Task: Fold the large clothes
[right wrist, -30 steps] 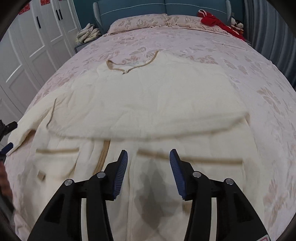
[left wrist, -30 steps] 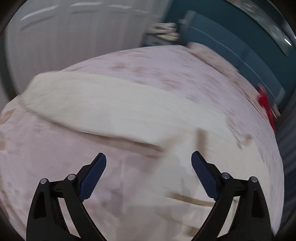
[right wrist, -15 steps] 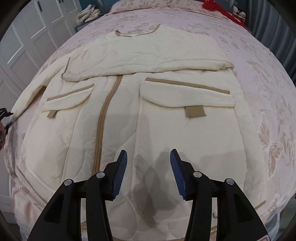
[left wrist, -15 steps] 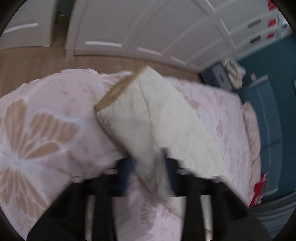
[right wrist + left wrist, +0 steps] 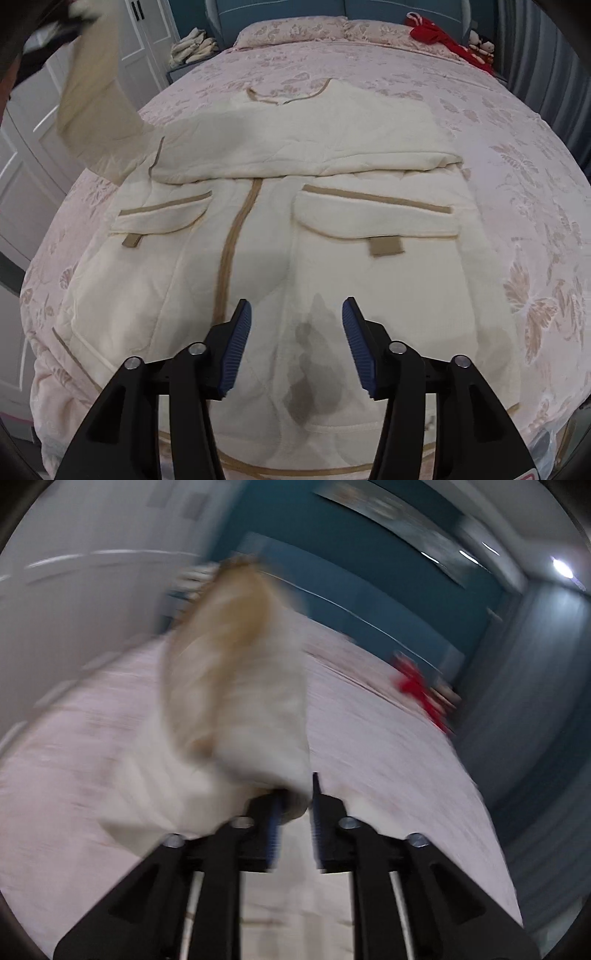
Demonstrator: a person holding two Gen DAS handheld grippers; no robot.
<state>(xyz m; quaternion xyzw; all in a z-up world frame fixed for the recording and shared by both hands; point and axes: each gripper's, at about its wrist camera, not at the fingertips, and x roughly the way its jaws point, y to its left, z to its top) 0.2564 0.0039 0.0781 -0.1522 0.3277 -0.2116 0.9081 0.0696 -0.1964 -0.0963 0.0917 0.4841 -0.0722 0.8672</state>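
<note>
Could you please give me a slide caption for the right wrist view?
Open right tool above cream jacket spread on floral bed, one sleeve lifted.

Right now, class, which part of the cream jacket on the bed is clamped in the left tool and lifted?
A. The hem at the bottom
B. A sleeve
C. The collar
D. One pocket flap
B. The left tool is shut on the sleeve, which rises off the bed at the jacket's side, while the hem, pocket flaps and collar lie flat; the right tool hovers open, holding nothing.
</note>
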